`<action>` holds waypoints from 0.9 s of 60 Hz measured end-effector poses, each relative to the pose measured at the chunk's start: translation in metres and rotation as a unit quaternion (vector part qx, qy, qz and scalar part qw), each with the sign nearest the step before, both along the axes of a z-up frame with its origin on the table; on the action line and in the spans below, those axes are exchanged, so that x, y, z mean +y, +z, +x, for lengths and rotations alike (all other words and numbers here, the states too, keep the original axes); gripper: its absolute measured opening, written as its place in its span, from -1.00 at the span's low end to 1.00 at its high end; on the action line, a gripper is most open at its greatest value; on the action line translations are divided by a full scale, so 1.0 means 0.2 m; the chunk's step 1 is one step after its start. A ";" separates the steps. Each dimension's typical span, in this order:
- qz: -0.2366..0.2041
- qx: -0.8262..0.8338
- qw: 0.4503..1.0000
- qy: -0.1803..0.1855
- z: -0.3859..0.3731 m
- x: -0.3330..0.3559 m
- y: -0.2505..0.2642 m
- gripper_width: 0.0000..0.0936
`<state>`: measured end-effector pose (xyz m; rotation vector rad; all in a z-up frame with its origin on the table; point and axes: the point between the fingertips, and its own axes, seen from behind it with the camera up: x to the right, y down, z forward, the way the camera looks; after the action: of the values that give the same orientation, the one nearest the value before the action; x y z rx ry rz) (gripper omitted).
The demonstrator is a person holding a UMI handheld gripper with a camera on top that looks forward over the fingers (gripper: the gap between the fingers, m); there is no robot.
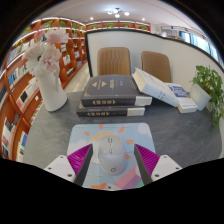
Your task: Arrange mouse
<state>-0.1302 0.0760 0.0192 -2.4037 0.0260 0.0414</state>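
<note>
A white computer mouse (112, 158) rests on a pastel patterned mouse pad (112, 130) on the grey table. It stands between the two fingers of my gripper (113, 150), its front end reaching a little beyond the fingertips. The magenta pads (82, 158) flank it closely, and a thin strip of the mouse pad shows at either side of the mouse. The gripper is open around it. The mouse's rear end is hidden below.
Just beyond the mouse pad lies a stack of dark books (113, 95). To their right is a white book or box (165, 92), to the left a white vase of flowers (47, 70). Behind are two chairs (115, 60), bookshelves (18, 100) and a green plant (210, 85).
</note>
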 end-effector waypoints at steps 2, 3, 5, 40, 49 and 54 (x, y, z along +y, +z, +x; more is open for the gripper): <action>0.011 -0.001 1.000 0.002 0.01 -0.01 0.07 0.76; 0.016 -0.002 1.000 0.003 0.02 -0.02 0.11 0.76; 0.022 -0.006 1.000 0.005 0.05 -0.04 0.20 0.77; 0.105 -0.010 0.994 0.007 0.68 -0.92 1.00 0.73; 0.099 -0.012 0.995 0.000 0.79 -1.09 0.97 0.73; 0.098 -0.011 0.995 -0.003 0.83 -1.15 0.97 0.73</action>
<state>0.0368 -0.1537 0.2138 -2.2066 0.0186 0.0138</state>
